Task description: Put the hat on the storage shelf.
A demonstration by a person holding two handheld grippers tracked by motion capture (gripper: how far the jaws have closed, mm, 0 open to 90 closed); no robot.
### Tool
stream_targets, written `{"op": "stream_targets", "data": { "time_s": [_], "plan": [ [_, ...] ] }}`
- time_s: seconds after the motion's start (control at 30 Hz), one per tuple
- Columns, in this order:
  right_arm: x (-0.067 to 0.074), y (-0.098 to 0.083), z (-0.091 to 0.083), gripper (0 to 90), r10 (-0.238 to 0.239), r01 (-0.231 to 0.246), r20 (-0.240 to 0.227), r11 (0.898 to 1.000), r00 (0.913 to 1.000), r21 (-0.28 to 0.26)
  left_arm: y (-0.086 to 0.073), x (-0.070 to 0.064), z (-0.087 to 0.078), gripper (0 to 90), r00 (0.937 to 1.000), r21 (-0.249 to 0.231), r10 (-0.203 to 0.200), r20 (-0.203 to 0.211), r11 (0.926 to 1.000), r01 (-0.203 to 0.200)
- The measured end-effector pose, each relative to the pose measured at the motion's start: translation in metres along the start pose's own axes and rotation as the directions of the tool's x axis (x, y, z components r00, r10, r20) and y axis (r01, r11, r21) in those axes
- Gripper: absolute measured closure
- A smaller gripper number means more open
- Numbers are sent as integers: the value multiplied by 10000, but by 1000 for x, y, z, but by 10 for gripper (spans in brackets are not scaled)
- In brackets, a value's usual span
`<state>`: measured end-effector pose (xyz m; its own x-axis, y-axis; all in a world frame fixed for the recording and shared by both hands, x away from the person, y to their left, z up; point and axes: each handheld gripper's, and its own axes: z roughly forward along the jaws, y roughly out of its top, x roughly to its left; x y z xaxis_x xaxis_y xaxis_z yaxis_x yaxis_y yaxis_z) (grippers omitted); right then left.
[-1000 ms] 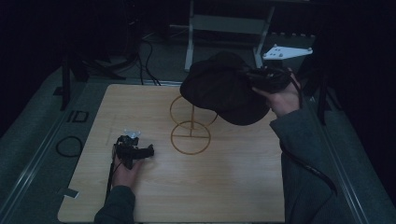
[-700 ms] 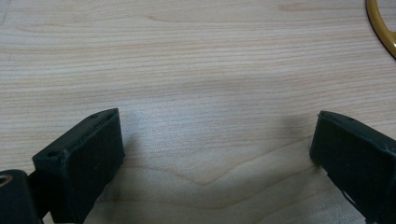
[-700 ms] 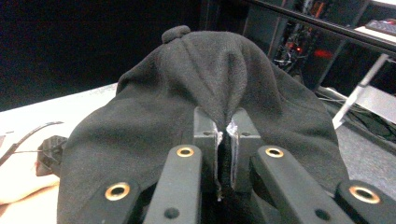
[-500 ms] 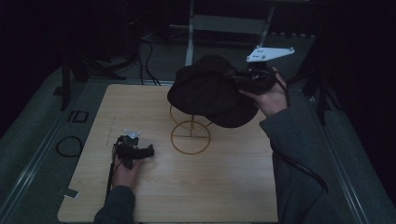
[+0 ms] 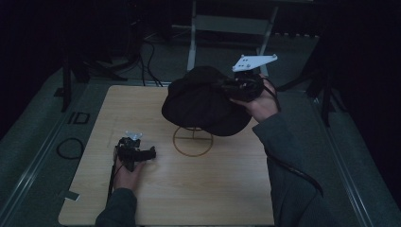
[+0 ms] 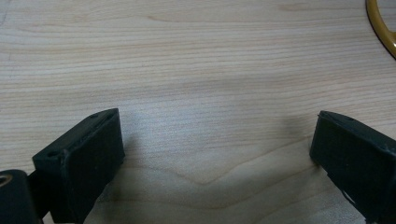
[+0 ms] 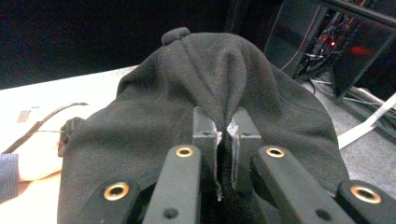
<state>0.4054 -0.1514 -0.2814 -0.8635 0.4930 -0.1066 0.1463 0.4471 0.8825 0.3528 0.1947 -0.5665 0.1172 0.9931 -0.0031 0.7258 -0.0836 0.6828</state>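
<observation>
A black fabric hat (image 5: pixel 203 104) hangs in the air over a gold wire stand whose ring base (image 5: pixel 192 141) lies on the wooden table (image 5: pixel 222 189). My right gripper (image 5: pixel 227 87) is shut on a fold of the hat (image 7: pixel 187 84); in the right gripper view the jaws pinch the cloth between them (image 7: pixel 225 130). The hat's crown hides the top of the stand. My left gripper (image 5: pixel 150 153) rests on the table left of the ring, open, with bare wood between its jaws (image 6: pixel 215 154). An arc of the gold ring (image 6: pixel 380 28) shows at the top right of the left gripper view.
A cable loop (image 5: pixel 70 147) lies on the grey floor left of the table. A metal frame (image 5: pixel 231 23) stands behind the table's far edge. The surroundings are dark. The person's left hand (image 7: pixel 37 163) shows beyond the hat.
My right gripper has carried the hat leftward and slightly down, so it now hangs over the stand. The left gripper has stayed put.
</observation>
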Motion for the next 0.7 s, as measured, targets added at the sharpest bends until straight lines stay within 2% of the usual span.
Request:
{"op": "stream_targets", "data": {
  "time_s": [0.2, 0.7],
  "plan": [
    [5, -4, 12, 834, -112, 114, -135, 9998, 9998, 150, 0, 0, 0, 24, 10000, -4, -8, -4, 10000, 8],
    [3, -14, 32, 809, 148, -146, -19, 9966, 9999, 817, 0, 0, 0, 24, 10000, 13, 12, -4, 10000, -12]
  ]
}}
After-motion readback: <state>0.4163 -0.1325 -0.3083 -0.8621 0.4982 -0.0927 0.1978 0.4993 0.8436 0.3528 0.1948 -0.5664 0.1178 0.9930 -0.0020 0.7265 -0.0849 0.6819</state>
